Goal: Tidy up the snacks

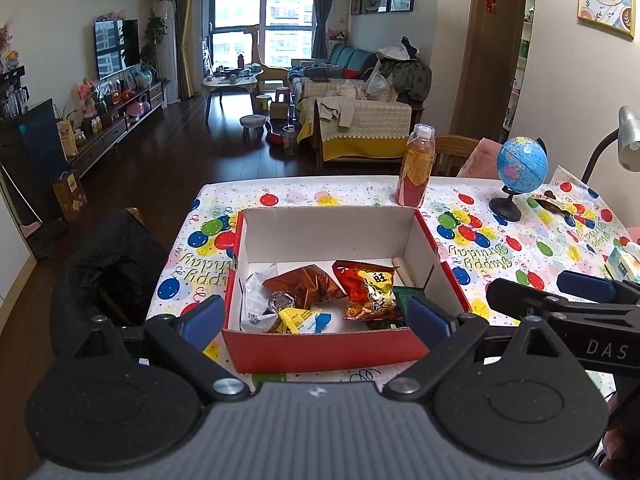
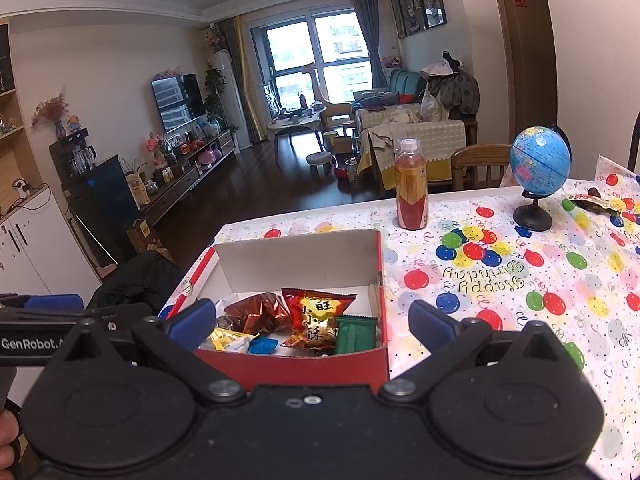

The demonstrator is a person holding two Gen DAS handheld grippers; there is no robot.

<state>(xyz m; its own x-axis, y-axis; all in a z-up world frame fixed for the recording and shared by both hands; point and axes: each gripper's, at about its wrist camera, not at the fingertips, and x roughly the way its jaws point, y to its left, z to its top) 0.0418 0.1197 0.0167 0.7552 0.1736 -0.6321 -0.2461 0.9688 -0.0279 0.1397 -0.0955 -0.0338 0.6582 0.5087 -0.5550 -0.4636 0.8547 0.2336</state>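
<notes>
Now, with both the left gripper and right gripper released above the red box, fetch the dark wrapper near the bench's far right corner, gripping its edge.

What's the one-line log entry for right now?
left gripper: open | right gripper: open | snacks: in box

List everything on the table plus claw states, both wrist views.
box: 1, red outside, white inside, near table edge
snack packs: several inside the box; red-yellow bag, dark red bag, green pack, yellow pack, blue piece
bottle: 1, amber drink, upright behind the box
globe: 1, blue, black stand, far right
loose wrapper: 1, dark, right of the globe
tablecloth: 1, balloon print
left claw: open, empty, in front of the box
right claw: open, empty, in front of the box
</notes>
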